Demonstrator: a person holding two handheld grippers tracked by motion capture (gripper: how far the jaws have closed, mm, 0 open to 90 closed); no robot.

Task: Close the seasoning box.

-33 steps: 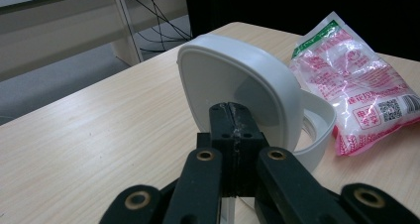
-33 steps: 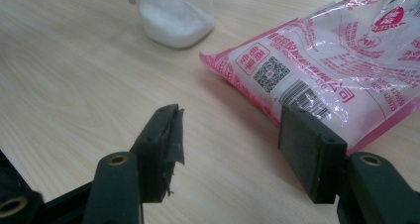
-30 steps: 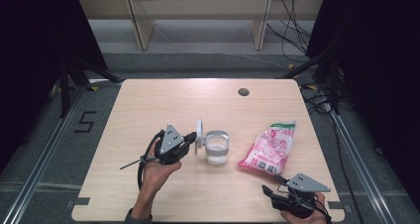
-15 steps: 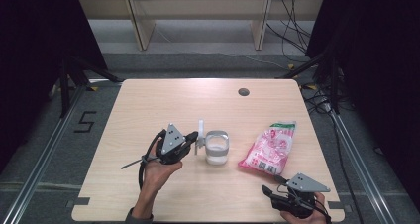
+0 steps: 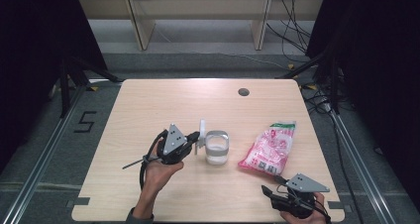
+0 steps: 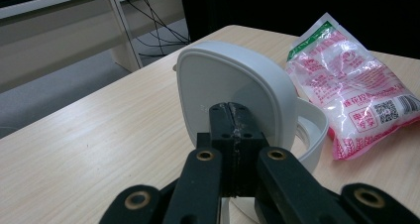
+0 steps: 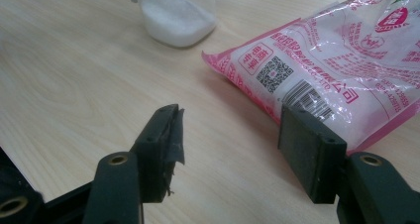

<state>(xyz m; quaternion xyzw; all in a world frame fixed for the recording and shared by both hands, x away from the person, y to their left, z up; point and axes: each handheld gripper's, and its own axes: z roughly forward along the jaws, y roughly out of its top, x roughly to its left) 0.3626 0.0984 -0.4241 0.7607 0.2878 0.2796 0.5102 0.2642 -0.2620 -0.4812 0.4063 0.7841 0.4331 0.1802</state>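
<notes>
We see the pale wooden table [image 5: 148, 110] spanning the middle of the high view, the pink-and-clear plastic bag of white granules [image 5: 270, 147] lying right of centre, and the small clear square jar holding white powder [image 5: 217, 147] at centre. Our left gripper [image 6: 232, 120], jaws pinched on the white rounded-square plastic lid [image 6: 233, 80], holds it upright at the jar's left rim. We judge the thin edge grip could slip, dropping the lid or tipping the jar. Our right gripper [image 7: 228, 144], at the lower right, gapes wide, empty, near the bag.
</notes>
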